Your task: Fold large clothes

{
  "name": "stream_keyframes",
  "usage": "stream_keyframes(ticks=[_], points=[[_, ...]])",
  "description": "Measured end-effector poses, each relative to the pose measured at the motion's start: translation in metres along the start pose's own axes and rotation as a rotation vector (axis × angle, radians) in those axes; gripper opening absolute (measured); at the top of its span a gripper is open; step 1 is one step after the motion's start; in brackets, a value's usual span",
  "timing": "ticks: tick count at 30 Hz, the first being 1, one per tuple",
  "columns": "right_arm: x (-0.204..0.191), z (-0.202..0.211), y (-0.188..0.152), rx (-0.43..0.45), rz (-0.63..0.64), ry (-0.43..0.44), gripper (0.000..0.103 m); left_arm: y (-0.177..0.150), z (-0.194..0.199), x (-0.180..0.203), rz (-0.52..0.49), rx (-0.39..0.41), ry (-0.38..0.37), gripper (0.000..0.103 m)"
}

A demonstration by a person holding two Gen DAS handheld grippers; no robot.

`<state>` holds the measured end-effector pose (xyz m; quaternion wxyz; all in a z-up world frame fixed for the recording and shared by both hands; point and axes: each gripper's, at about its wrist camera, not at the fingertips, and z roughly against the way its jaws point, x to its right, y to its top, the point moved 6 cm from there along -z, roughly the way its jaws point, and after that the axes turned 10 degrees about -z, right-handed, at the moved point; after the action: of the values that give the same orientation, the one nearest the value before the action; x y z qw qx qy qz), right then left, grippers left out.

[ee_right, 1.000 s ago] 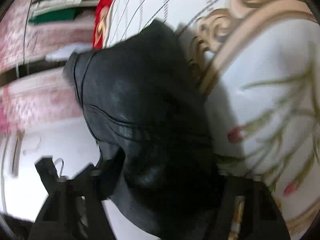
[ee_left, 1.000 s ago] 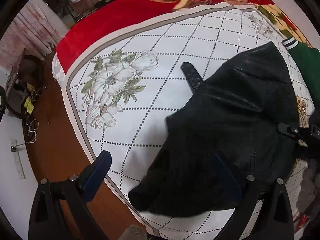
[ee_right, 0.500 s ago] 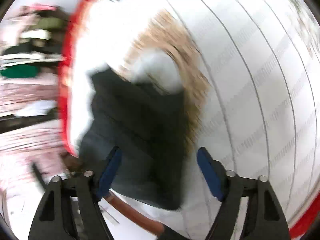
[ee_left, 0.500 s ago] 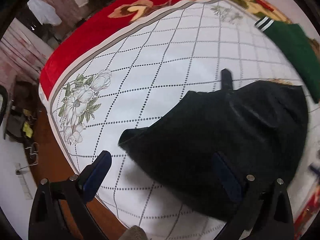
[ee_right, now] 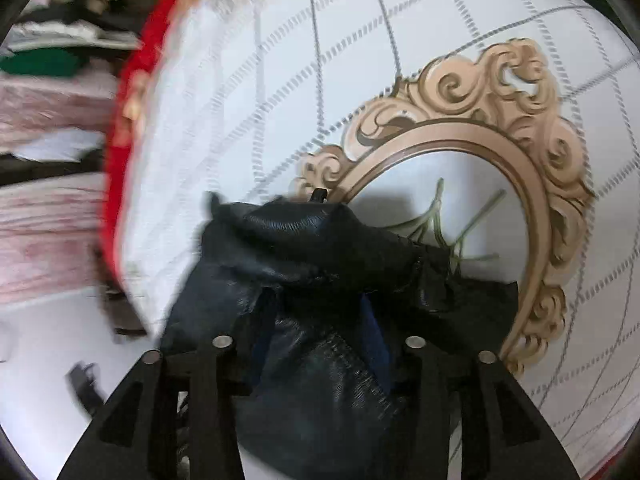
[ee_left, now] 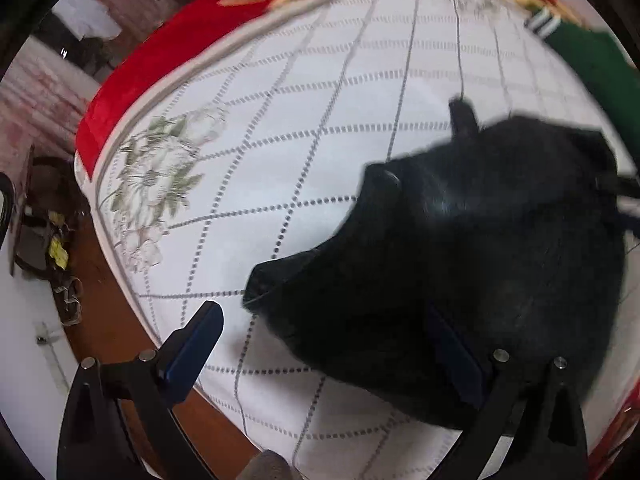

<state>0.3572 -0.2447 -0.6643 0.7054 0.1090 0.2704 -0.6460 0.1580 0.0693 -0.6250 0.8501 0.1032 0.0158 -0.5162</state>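
Black jacket pinched in right hand-held gripper; left hand-held gripper spread, its view only.

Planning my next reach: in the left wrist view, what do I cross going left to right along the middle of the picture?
Wooden floor → flower print at the edge of the white quilted bedcover → black leather garment. The green garment sits farther up at the right.
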Motion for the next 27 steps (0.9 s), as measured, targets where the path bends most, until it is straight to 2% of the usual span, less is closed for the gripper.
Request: stream_keyframes(ticks=[1, 2, 4, 5, 6, 8, 9, 11, 13, 15, 16, 17, 18, 19, 20, 21, 22, 23, 27], points=[[0.006, 0.019, -0.003, 0.024, -0.014, 0.057, 0.055, -0.001, 0.009, -0.004, 0.027, 0.012, -0.031, 0.103], [0.014, 0.036, -0.007, 0.052, -0.030, 0.096, 0.076, -0.002, 0.018, -0.008, 0.062, 0.025, -0.070, 0.103], [0.040, 0.062, -0.022, 0.132, -0.074, 0.153, 0.095, -0.004, 0.027, -0.015, 0.130, 0.033, -0.147, 0.103], [0.052, 0.066, -0.028, 0.147, -0.096, 0.166, 0.096, -0.005, 0.027, -0.016, 0.157, 0.028, -0.185, 0.103], [0.071, 0.061, -0.039, 0.125, -0.126, 0.183, 0.096, -0.005, 0.022, -0.016, 0.177, 0.018, -0.216, 0.103], [0.101, 0.038, -0.057, 0.042, -0.186, 0.194, 0.096, -0.008, 0.002, -0.016, 0.219, -0.020, -0.276, 0.103], [0.113, 0.020, -0.064, -0.004, -0.229, 0.243, 0.096, -0.008, -0.012, -0.015, 0.246, -0.036, -0.316, 0.103], [0.120, -0.015, -0.067, -0.075, -0.276, 0.335, 0.096, -0.005, -0.030, -0.009, 0.278, -0.063, -0.362, 0.100], [0.112, -0.039, -0.068, -0.114, -0.267, 0.466, 0.097, -0.001, -0.046, -0.002, 0.310, -0.076, -0.414, 0.100], [0.097, -0.053, -0.062, -0.137, -0.252, 0.517, 0.097, 0.006, -0.049, 0.001, 0.336, -0.050, -0.429, 0.100], [0.090, -0.059, -0.058, -0.153, -0.250, 0.523, 0.097, 0.010, -0.048, 0.002, 0.345, -0.026, -0.428, 0.095], [0.085, -0.063, -0.055, -0.159, -0.251, 0.512, 0.097, 0.014, -0.045, 0.004, 0.346, -0.009, -0.431, 0.077], [0.080, -0.067, -0.052, -0.160, -0.251, 0.497, 0.097, 0.017, -0.043, 0.005, 0.342, 0.006, -0.421, 0.067], [0.075, -0.070, -0.049, -0.149, -0.258, 0.486, 0.091, 0.020, -0.041, 0.005, 0.336, 0.014, -0.399, 0.051], [0.071, -0.074, -0.047, -0.136, -0.266, 0.475, 0.079, 0.024, -0.039, 0.002, 0.337, 0.031, -0.385, 0.041], [0.073, -0.072, -0.048, -0.122, -0.281, 0.491, 0.064, 0.027, -0.034, 0.001, 0.335, 0.046, -0.380, 0.038], [0.070, -0.069, -0.046, -0.109, -0.288, 0.519, 0.057, 0.030, -0.030, 0.001, 0.331, 0.054, -0.384, 0.033], [0.068, -0.066, -0.048, -0.101, -0.282, 0.521, 0.053, 0.032, -0.025, 0.001, 0.326, 0.061, -0.384, 0.028], [0.044, -0.056, -0.042, -0.068, -0.248, 0.521, 0.045, 0.046, -0.001, 0.003, 0.274, 0.099, -0.359, 0.021]])
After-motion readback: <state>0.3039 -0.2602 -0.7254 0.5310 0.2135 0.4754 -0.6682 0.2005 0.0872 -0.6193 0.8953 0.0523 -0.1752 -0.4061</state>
